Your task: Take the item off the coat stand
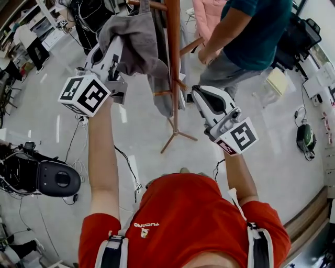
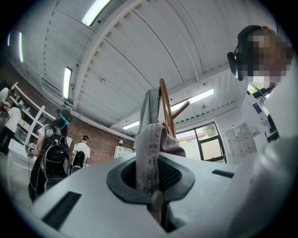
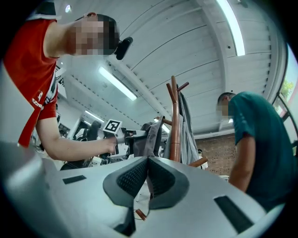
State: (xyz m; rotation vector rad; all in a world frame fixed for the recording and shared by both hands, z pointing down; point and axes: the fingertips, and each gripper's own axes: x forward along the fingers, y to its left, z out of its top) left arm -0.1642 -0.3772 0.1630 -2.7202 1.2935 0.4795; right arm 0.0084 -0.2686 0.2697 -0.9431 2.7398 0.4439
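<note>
Left claw [image 2: 151, 185] clenched on grey garment [image 2: 150, 144] fold, draped over coat stand [image 1: 173, 68]; right claw [image 3: 147, 162] closed, empty, near stand.

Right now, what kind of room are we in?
Probably a lab or workshop: loose cables trail across the floor, shelves of gear line one side, and long strip lights run overhead.

Garment [image 1: 133, 44] was faded grey, with darker stitched seam. Coat stand [image 1: 174, 63] was reddish-brown wood. Your left gripper [image 1: 114, 58] and right gripper [image 1: 198, 95] had pale grey-white shells and black dotted pads [image 3: 132, 176]. Each cube [image 1: 85, 94] bore black-and-white square markers. Your shirt [image 1: 193, 220] was red with small white logo. Bystander's shirt [image 1: 256, 26] was teal. Floor [image 1: 52, 136] was pale grey, brick wall [image 2: 104, 139] red-brown.
</note>
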